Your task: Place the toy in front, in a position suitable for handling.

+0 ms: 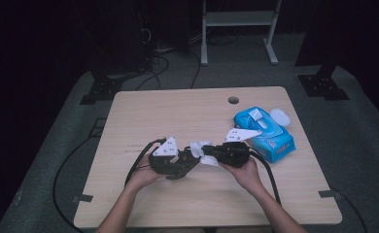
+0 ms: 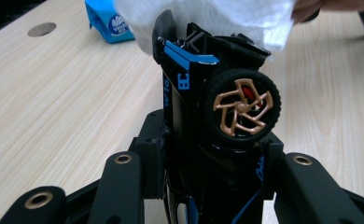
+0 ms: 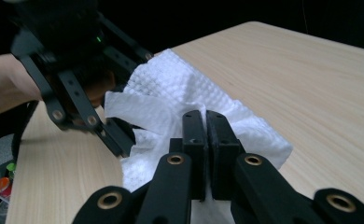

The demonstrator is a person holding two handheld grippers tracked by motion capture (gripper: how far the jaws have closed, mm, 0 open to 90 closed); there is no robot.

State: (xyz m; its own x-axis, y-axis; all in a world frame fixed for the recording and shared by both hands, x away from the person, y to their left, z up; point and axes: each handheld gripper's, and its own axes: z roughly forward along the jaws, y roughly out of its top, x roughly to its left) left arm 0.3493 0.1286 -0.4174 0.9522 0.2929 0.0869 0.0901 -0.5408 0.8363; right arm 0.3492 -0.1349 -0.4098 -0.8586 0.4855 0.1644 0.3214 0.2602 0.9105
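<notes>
My left gripper [image 1: 190,158] is shut on a black and blue toy car [image 2: 213,107] with a gold-spoked wheel [image 2: 241,108], held nose up between the jaws. A white wet wipe [image 2: 227,18] drapes over the car's top end. My right gripper [image 3: 206,126] is shut on that white wipe [image 3: 171,93], pressing it against the car. In the high view both grippers meet at the table's middle, with the right gripper [image 1: 212,155] touching the wipe [image 1: 200,151]. The left gripper's frame [image 3: 73,93] shows beyond the wipe in the right gripper view.
A blue pack of wet wipes [image 1: 264,132] with its white lid flipped open lies at the right of the wooden table [image 1: 168,111]. A cable hole [image 1: 233,100] sits near the far edge. Cables trail off the left and right table edges.
</notes>
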